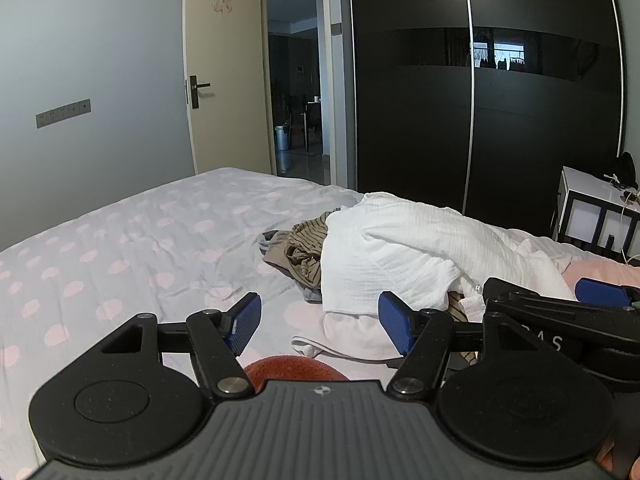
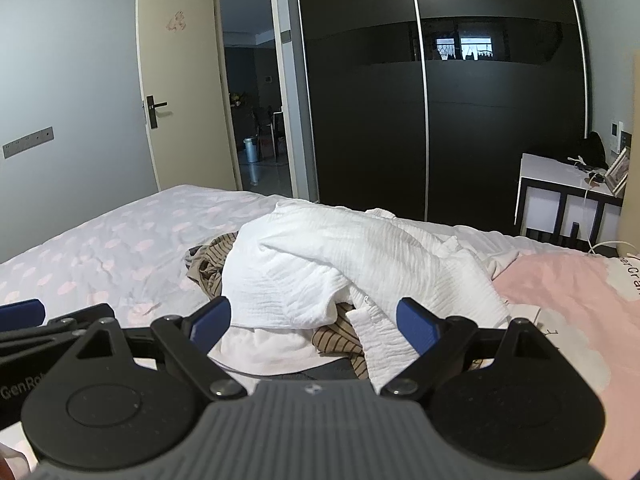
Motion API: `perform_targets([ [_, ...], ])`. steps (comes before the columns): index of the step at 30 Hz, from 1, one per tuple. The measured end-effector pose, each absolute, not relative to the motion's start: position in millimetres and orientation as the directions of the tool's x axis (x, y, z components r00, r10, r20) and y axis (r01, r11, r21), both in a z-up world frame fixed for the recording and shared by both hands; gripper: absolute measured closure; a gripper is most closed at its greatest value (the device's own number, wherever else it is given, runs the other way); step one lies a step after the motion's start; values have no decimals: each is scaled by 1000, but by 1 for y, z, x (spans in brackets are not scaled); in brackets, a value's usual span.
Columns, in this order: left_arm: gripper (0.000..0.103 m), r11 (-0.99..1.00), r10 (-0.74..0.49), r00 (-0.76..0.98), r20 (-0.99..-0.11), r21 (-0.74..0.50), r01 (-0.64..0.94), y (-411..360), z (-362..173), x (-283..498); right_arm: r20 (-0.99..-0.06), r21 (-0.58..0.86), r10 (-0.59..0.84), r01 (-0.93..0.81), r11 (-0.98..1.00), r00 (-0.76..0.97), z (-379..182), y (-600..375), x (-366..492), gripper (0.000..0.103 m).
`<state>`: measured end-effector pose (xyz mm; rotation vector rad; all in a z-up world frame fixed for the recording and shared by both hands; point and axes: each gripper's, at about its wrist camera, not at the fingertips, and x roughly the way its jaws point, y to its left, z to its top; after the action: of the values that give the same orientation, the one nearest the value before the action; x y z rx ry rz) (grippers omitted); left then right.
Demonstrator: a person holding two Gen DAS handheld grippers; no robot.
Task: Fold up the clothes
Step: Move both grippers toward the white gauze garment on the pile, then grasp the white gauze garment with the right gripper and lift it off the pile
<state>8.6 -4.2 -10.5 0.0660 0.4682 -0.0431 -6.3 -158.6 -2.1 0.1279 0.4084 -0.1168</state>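
A pile of clothes lies on the bed: a white crinkled garment (image 1: 404, 252) (image 2: 320, 264) on top, a brown striped garment (image 1: 306, 254) (image 2: 218, 258) under it, and a pale pink piece (image 2: 264, 348) at the near edge. My left gripper (image 1: 320, 322) is open and empty, above the sheet just left of the pile. My right gripper (image 2: 314, 326) is open and empty, right in front of the pile's near edge. The right gripper shows at the right edge of the left wrist view (image 1: 560, 312).
The bed (image 1: 120, 248) has a white sheet with pink dots. A pink blanket (image 2: 568, 300) lies to the right. A black sliding wardrobe (image 2: 420, 100) stands behind, a white nightstand (image 2: 568, 196) at the right, an open door (image 1: 224, 72) at the left. An orange-red item (image 1: 292, 368) lies under the left gripper.
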Motion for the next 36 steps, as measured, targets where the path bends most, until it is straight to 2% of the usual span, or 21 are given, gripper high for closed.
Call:
perform_targets([
  [11, 27, 999, -32, 862, -505, 21, 49, 10, -15, 30, -430, 72, 19, 13, 997, 903, 0, -170, 22, 13],
  [15, 27, 1000, -8, 850, -526, 18, 21, 22, -17, 43, -415, -34, 34, -53, 998, 909, -4, -177, 49, 14],
  [21, 27, 999, 36, 830, -556, 22, -29, 44, -19, 67, -442, -149, -5, -67, 987, 897, -28, -194, 113, 26],
  [24, 27, 999, 52, 820, -569, 17, -52, 55, -21, 77, -456, -224, -55, -55, 973, 888, -46, -199, 150, 27],
  [30, 27, 993, 97, 800, -592, 7, -115, 77, -26, 92, -523, -281, -98, -62, 958, 846, -76, -203, 211, 27],
  [32, 27, 991, 113, 791, -602, 7, -136, 84, -28, 96, -533, -304, -124, -52, 951, 837, -82, -204, 224, 33],
  [36, 27, 987, 131, 774, -620, 10, -159, 91, -33, 101, -539, -316, -154, -30, 948, 828, -83, -206, 243, 55],
])
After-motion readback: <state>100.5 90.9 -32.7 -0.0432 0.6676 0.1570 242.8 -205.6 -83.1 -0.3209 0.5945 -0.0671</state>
